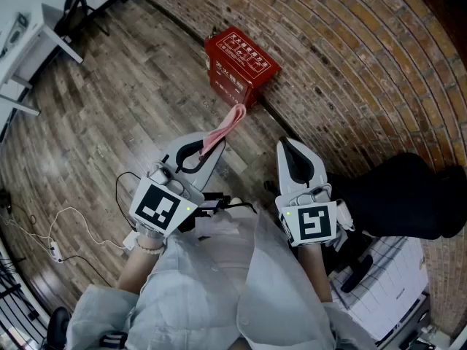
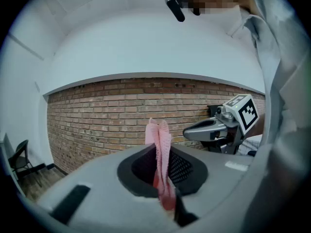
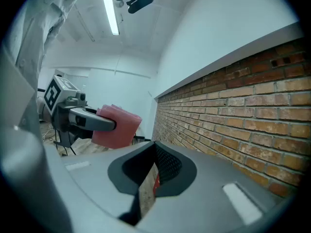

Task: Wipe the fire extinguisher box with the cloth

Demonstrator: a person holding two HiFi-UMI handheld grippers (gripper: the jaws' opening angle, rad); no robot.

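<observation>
My left gripper [image 1: 216, 143]: clenched on the pink cloth [image 1: 228, 125]. I hold it out over the wood floor [image 1: 109, 100], pointing at the box.
The cloth: a thin strip of it is pinched between the left jaws. The rest sticks out past the tips. In the head view its far end comes close to the box, but I cannot tell if it touches.
My right gripper [image 1: 285, 144]: the jaws are pulled in close, with only a thin slit between them. Nothing is in the slit. It is beside my left gripper, a little apart from it.
The fire extinguisher box [image 1: 241, 64]: red, with white writing on the top and front. It sits on the floor, right up against the brick wall [image 1: 350, 64], in front of both grippers.
Other things: a white cable [image 1: 73, 221] lies on the floor to my left. A dark chair [image 1: 73, 9] stands far off, by a white table.
</observation>
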